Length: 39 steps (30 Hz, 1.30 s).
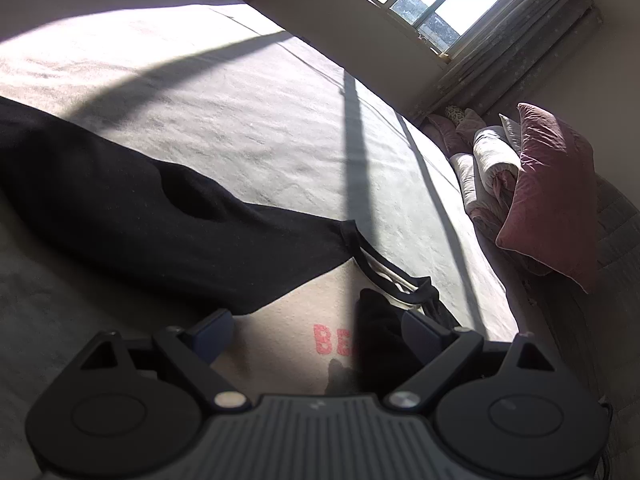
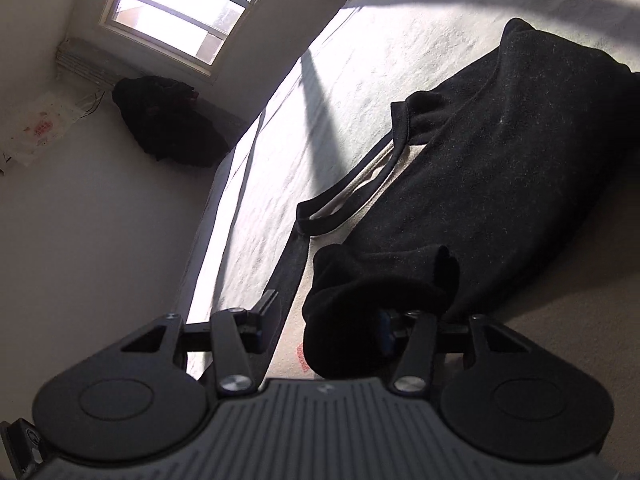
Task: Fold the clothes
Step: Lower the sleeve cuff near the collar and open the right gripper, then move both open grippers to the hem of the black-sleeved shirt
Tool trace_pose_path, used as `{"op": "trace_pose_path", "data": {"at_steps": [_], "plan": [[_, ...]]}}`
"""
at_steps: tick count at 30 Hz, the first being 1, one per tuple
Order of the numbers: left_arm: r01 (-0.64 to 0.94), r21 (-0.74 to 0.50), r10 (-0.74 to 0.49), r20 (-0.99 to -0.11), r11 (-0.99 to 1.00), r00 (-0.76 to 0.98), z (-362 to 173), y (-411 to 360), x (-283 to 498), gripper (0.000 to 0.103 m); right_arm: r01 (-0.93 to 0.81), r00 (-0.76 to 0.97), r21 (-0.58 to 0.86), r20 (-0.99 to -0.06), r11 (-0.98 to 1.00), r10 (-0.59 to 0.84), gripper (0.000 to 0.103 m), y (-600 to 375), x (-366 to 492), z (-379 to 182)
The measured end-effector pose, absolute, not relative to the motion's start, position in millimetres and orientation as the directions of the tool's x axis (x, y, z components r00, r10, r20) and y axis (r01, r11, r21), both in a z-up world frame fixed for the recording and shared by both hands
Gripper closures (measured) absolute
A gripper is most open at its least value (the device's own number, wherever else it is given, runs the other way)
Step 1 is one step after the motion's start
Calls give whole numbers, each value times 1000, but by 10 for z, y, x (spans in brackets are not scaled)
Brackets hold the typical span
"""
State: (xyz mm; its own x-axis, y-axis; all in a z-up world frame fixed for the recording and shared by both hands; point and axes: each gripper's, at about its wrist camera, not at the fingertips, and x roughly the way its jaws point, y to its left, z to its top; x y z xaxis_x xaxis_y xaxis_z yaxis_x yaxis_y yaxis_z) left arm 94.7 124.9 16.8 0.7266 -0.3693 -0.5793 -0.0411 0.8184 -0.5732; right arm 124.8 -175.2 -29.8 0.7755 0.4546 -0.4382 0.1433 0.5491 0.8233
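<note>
Hidden letters, a covered fingertip and cropped cloth

The red print (image 1: 329, 339) on the cream shirt (image 1: 280, 344) reads only "BE" before a black sleeve (image 1: 376, 340) covers it. The right gripper (image 2: 326, 326) has one fingertip buried under the sleeve's cuff (image 2: 360, 292). The black fabric (image 1: 100, 208) runs off the left wrist view's left edge.
</note>
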Motion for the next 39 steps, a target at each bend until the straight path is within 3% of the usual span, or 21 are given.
{"op": "trace_pose_path", "data": {"at_steps": [1,2,3,5,9,14,19,22,30,32,33,35,39], "plan": [[-38,-577,-374,-576,816,727,166,1266,945,16,177,778,835,-444,521,446,50,-1769,1267,-317],[-37,-582,-379,-574,812,726,160,1288,946,18,211,779,844,-449,492,437,58,-1785,1286,-336],[-39,-592,-386,-572,805,723,147,1315,947,20,227,779,838,-462,496,425,79,-1772,1311,-329],[-47,-623,-410,-567,780,715,106,1385,953,30,231,781,810,-485,539,394,92,-1708,1352,-277],[-76,-697,-456,-543,713,705,3,1563,963,32,104,802,664,-497,740,333,93,-1377,1362,-35],[-89,-780,-514,-488,619,705,-93,1768,953,31,-178,810,328,-486,928,327,93,-671,1294,210],[-81,-879,-584,-379,470,718,-199,1958,937,20,-415,788,-18,-506,910,350,93,-12,1077,201],[-111,-883,-571,-387,457,725,-267,1990,963,18,-494,781,-193,-528,848,335,93,155,964,77],[-144,-880,-572,-411,453,710,-341,1986,1024,18,-620,773,-591,-571,516,276,88,601,663,-253],[-124,-869,-572,-416,479,707,-296,1953,1046,18,-631,763,-578,-580,517,284,81,564,629,-217],[-112,-862,-571,-419,495,705,-269,1934,1061,18,-631,760,-553,-580,544,293,66,509,617,-178],[-76,-834,-565,-434,546,702,-202,1867,1081,21,-625,756,-492,-575,606,314,49,380,592,-92],[47,-675,-505,-502,736,703,-11,1593,1089,23,-648,700,-305,-599,698,388,45,8,532,9]]}}
